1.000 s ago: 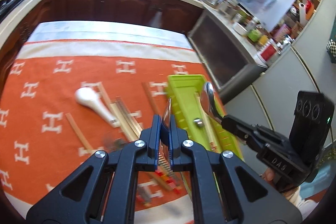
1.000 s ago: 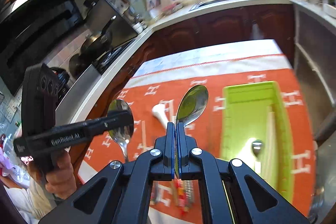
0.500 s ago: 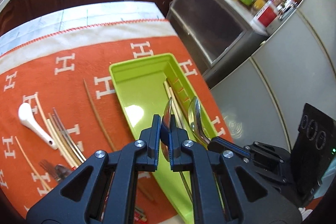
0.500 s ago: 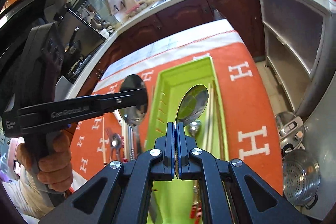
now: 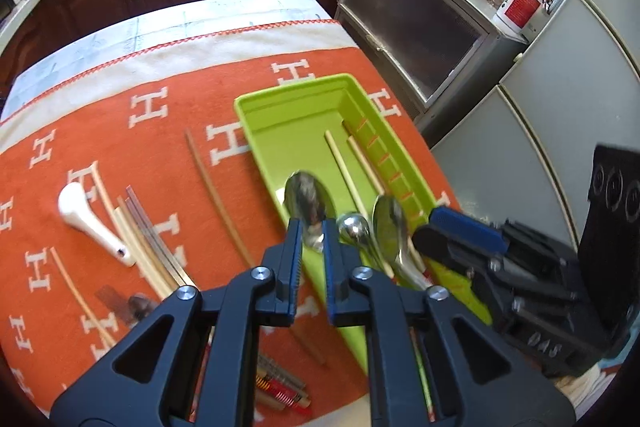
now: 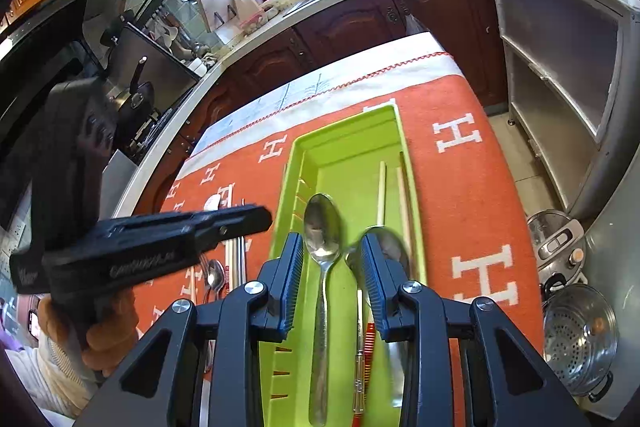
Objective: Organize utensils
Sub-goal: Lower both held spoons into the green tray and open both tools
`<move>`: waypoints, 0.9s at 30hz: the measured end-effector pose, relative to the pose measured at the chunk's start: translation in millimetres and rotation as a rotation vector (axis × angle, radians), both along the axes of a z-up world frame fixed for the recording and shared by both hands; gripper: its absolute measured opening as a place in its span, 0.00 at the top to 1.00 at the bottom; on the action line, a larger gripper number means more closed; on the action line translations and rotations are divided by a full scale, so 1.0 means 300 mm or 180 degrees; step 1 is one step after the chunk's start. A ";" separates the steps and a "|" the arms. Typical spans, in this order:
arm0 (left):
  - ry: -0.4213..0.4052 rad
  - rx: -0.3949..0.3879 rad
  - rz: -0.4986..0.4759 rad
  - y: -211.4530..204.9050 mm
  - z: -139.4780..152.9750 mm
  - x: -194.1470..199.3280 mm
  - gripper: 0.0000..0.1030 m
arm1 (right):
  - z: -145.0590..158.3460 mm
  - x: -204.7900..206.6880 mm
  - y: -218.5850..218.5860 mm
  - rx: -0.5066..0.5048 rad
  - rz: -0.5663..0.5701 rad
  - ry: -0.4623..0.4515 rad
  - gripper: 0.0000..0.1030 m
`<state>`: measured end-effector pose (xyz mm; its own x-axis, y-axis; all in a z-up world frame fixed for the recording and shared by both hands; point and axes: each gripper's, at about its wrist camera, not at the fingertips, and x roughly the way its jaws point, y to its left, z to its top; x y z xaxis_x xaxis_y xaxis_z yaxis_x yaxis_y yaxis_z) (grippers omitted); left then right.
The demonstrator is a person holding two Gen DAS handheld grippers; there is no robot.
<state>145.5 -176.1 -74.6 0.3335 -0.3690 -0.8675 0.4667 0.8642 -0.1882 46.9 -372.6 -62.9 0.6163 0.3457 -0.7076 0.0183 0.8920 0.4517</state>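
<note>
A lime green utensil tray point(image 5: 280, 115) point(image 6: 352, 135) lies on the orange cloth. My left gripper point(image 5: 311, 245) is open over the tray's near end; a steel spoon point(image 5: 308, 201) lies in the tray just beyond its fingers. My right gripper point(image 6: 331, 259) is open above the tray. A steel spoon point(image 6: 322, 235) lies flat in the tray between its fingers, and a second spoon point(image 6: 390, 247) lies partly behind the right finger. Pale chopsticks point(image 5: 346, 171) point(image 6: 382, 187) and a small ladle point(image 5: 354, 227) also lie in the tray.
On the cloth point(image 5: 160, 147) left of the tray lie a white ceramic spoon point(image 5: 86, 217), several chopsticks point(image 5: 136, 235), a brown chopstick point(image 5: 212, 187) and more cutlery point(image 6: 216, 275). Steel pots point(image 6: 576, 339) stand on the floor to the right. Cabinets ring the table.
Both grippers opened and let go of their spoons, which now lie in the green tray. Both moved lower and closer over the tray.
</note>
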 end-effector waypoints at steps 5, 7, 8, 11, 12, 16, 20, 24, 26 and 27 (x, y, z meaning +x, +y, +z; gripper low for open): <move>-0.0041 0.0057 0.0121 0.110 0.007 -0.067 0.75 | 0.016 0.004 0.064 -0.0079 0.0100 -0.0007 0.71; -0.0038 0.0077 0.0194 0.161 0.010 -0.084 0.74 | 0.025 0.007 0.092 -0.0089 0.0133 0.0005 0.71; -0.0037 0.0092 0.0237 0.188 0.014 -0.093 0.74 | 0.024 0.007 0.104 -0.0088 0.0150 0.0010 0.71; -0.0102 0.0133 0.0396 0.289 0.034 -0.127 0.74 | 0.031 0.000 0.150 -0.0105 0.0201 0.0013 0.71; -0.0128 0.0152 0.0439 0.315 0.039 -0.136 0.74 | 0.036 -0.003 0.165 -0.0109 0.0224 0.0008 0.71; -0.0203 0.0187 0.0645 0.447 0.065 -0.180 0.69 | 0.061 -0.020 0.228 -0.0137 0.0320 -0.0019 0.71; -0.0258 0.0242 0.0829 0.543 0.068 -0.209 0.67 | 0.087 -0.030 0.307 -0.0170 0.0450 -0.0035 0.71; -0.0228 0.0301 0.0988 0.617 0.039 -0.223 0.66 | 0.111 -0.024 0.384 -0.0190 0.0537 0.0013 0.71; -0.0180 0.0317 0.1061 0.644 0.014 -0.223 0.66 | 0.118 -0.014 0.420 -0.0225 0.0562 0.0064 0.71; -0.0151 0.0322 0.1094 0.651 0.000 -0.221 0.66 | 0.122 -0.009 0.433 -0.0232 0.0573 0.0077 0.71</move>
